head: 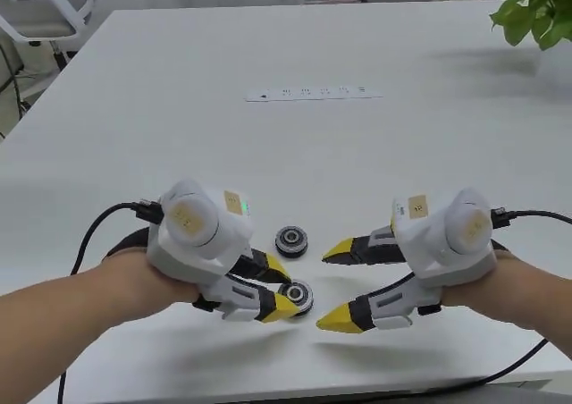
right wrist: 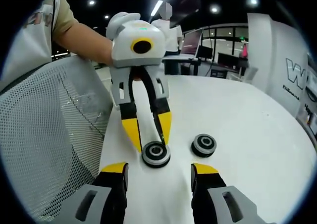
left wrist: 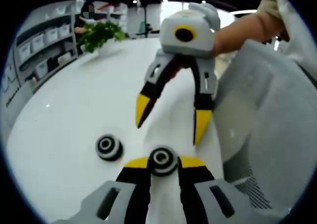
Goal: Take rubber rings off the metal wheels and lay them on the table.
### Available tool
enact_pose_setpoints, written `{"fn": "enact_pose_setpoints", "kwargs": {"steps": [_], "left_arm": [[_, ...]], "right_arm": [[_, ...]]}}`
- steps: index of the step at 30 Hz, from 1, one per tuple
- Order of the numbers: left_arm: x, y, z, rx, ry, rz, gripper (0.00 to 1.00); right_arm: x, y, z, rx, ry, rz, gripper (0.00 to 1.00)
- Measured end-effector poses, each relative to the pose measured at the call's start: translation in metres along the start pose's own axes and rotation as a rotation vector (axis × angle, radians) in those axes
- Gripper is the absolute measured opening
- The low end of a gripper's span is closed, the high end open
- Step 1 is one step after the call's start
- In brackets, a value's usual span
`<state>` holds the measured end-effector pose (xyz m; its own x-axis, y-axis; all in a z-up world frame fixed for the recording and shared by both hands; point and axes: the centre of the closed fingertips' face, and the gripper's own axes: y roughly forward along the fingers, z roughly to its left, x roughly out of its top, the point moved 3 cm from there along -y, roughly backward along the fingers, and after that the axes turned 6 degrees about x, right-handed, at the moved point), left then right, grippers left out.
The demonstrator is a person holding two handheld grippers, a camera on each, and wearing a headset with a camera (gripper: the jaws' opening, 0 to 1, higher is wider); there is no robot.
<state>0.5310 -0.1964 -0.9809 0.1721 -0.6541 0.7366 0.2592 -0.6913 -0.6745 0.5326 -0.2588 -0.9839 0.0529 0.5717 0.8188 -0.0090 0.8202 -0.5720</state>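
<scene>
Two small metal wheels with black rubber rings lie on the white table [head: 295, 154]. My left gripper [head: 282, 288] is shut on the nearer wheel [head: 296, 297], whose sides touch the yellow tips in the left gripper view [left wrist: 162, 159]. The right gripper view shows that wheel [right wrist: 156, 153] at the left gripper's [right wrist: 148, 132] tips. The other wheel [head: 291, 240] [left wrist: 108, 147] [right wrist: 204, 145] lies free just beyond. My right gripper [head: 332, 285] [right wrist: 159, 169] is open, facing the left gripper from the right, a short gap from the held wheel. It also appears in the left gripper view [left wrist: 171, 119].
A flush socket strip [head: 313, 92] sits mid-table. A green plant [head: 536, 6] stands at the far right corner and a white chair [head: 45, 6] at the far left. Cables [head: 98, 230] trail from both grippers. A mesh chair back [right wrist: 49, 135] is near the table's front edge.
</scene>
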Motion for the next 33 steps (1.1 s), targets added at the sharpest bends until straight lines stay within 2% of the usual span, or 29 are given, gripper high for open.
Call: {"fn": "enact_pose_setpoints", "kwargs": {"steps": [8,20,33], "left_arm": [[0.0,0.005,0.001,0.026,0.021,-0.003,0.14],[-0.001,0.004,0.0,0.049,0.024,-0.021,0.14],[-0.001,0.003,0.0,0.064,0.015,-0.032,0.13]], "right_arm": [[0.0,0.002,0.0,0.004,-0.001,0.0,0.48],[0.003,0.008,-0.001,0.028,0.006,-0.006,0.44],[0.003,0.026,0.002,0.079,0.014,0.007,0.36]]}}
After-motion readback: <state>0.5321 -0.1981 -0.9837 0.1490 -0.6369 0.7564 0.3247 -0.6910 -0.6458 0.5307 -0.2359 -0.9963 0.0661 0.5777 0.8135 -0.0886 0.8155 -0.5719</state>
